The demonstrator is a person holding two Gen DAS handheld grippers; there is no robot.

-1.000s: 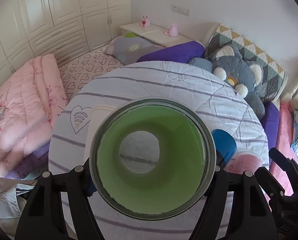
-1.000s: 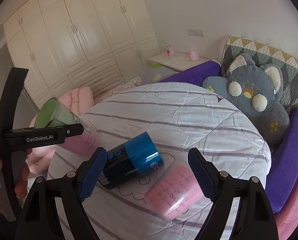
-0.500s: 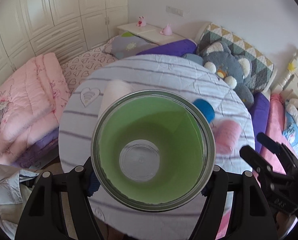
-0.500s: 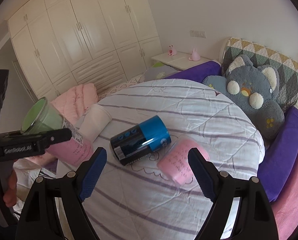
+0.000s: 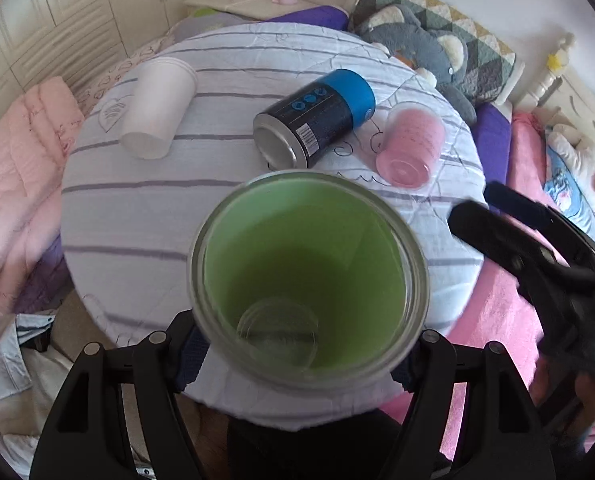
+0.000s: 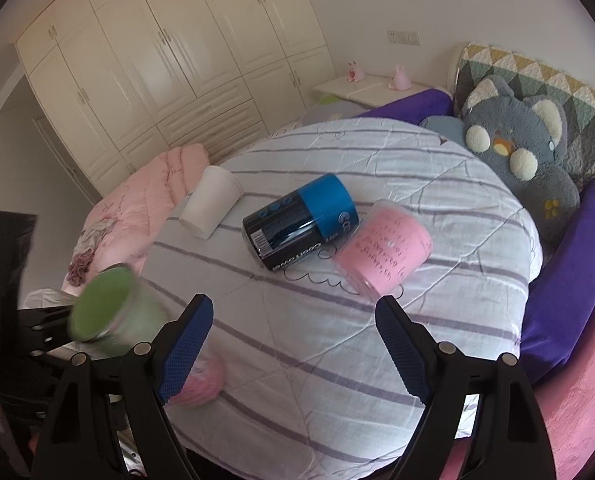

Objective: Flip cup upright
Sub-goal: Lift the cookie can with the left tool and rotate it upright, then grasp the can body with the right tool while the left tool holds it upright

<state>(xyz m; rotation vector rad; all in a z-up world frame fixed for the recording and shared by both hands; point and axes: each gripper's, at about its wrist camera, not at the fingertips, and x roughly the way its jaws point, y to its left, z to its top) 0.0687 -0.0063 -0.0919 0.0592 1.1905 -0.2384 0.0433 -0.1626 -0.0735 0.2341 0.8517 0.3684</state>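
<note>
My left gripper (image 5: 301, 344) is shut on a clear cup with a green lining (image 5: 309, 276), mouth up toward the camera, held over the near edge of the round table (image 5: 137, 208). In the right wrist view the green cup (image 6: 105, 312) is blurred at the table's left edge. My right gripper (image 6: 293, 344) is open and empty above the table's near side. A white cup (image 5: 157, 108), a blue and black can (image 5: 317, 116) and a pink cup (image 5: 411, 144) lie on their sides.
The table carries a striped white cloth (image 6: 337, 280). A pink quilt (image 6: 149, 196) lies left of it. A grey plush toy (image 6: 521, 160) and a purple cushion (image 6: 569, 268) sit behind and right. Wardrobes (image 6: 157, 60) line the back wall.
My left gripper has tilted the green cup from pointing sideways to mouth up and lowered it toward the table's near left edge. My right gripper has drawn back and stayed open.
</note>
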